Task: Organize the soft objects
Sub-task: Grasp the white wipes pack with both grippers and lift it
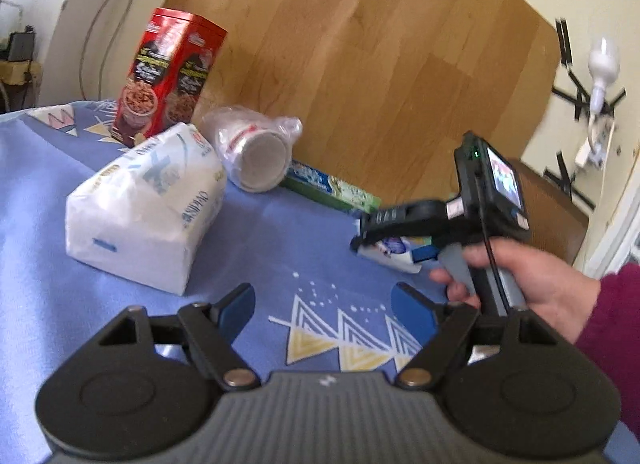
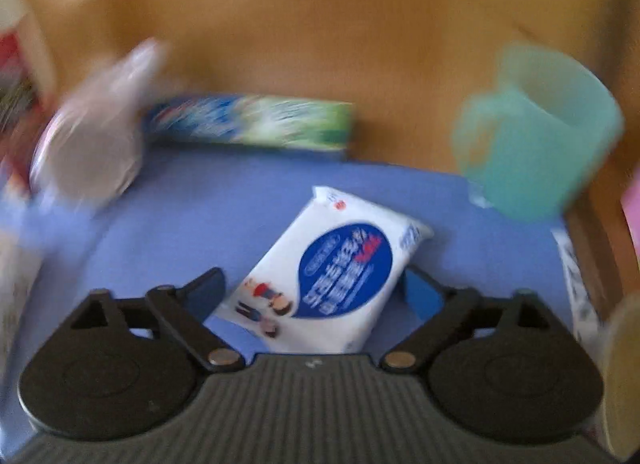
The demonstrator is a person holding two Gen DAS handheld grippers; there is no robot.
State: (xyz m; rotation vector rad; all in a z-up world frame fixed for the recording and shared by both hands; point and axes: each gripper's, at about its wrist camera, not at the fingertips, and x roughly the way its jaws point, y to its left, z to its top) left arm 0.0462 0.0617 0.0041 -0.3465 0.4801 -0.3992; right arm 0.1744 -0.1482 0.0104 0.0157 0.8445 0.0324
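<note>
The left gripper [image 1: 324, 304] fills the bottom of the left wrist view, jaws spread wide and empty. At right of that frame a hand [image 1: 532, 284] in a maroon sleeve [image 1: 616, 328] grips the right gripper's handle. The right gripper [image 2: 316, 292], low in its own blurred view, is angled downward with jaws apart.

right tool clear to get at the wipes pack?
Probably yes. The right tool is open with the wipes pack lying flat on the blue cloth between its fingers; nothing lies on top. The green cup and box sit farther off.
</note>
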